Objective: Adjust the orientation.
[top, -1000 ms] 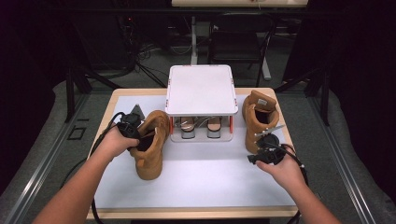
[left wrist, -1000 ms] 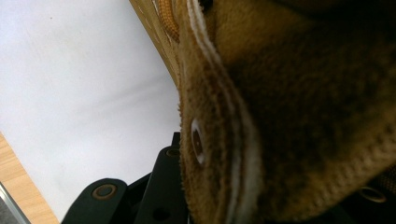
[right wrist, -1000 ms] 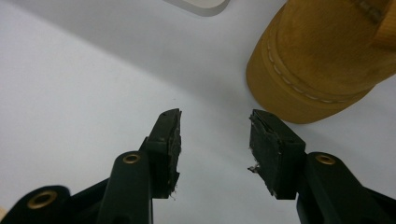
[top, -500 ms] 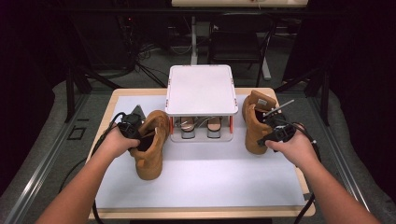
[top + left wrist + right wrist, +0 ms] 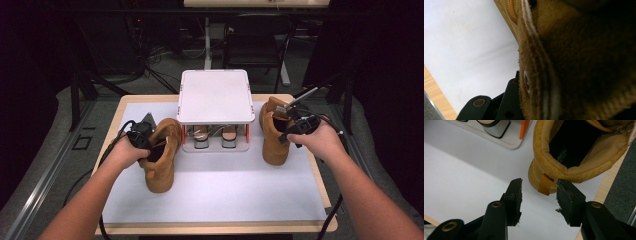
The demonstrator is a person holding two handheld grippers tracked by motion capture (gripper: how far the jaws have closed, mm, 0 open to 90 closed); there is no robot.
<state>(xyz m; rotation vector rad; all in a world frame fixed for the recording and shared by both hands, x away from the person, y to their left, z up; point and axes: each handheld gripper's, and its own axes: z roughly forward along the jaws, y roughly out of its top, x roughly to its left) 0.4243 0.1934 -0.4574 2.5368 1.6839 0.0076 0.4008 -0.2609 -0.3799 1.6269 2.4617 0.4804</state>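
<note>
Your left gripper (image 5: pixel 145 145) grasps the collar of the left tan boot (image 5: pixel 161 159) on the tabletop (image 5: pixel 220 192), while your right gripper (image 5: pixel 539 192), jaws parted and empty, hovers behind the right tan boot's (image 5: pixel 574 152) heel loop (image 5: pixel 544 184), not yet gripped.

Boot under my left gripper (image 5: pixel 142 140): tan-brown suede (image 5: pixel 161 159), white stitch lines along the collar edge, orange-brown lace. Boot by my right gripper (image 5: pixel 539 188): lighter yellow-tan (image 5: pixel 574 152), black lining with faint grey print, darker ochre heel loop (image 5: pixel 545 184). Both grippers black, brass-coloured rivets on mine at right. Table cover (image 5: pixel 225 190) white, wooden edge pale tan. Rack (image 5: pixel 215 95): white top, orange posts; the shoes under it look beige with grey soles.
</note>
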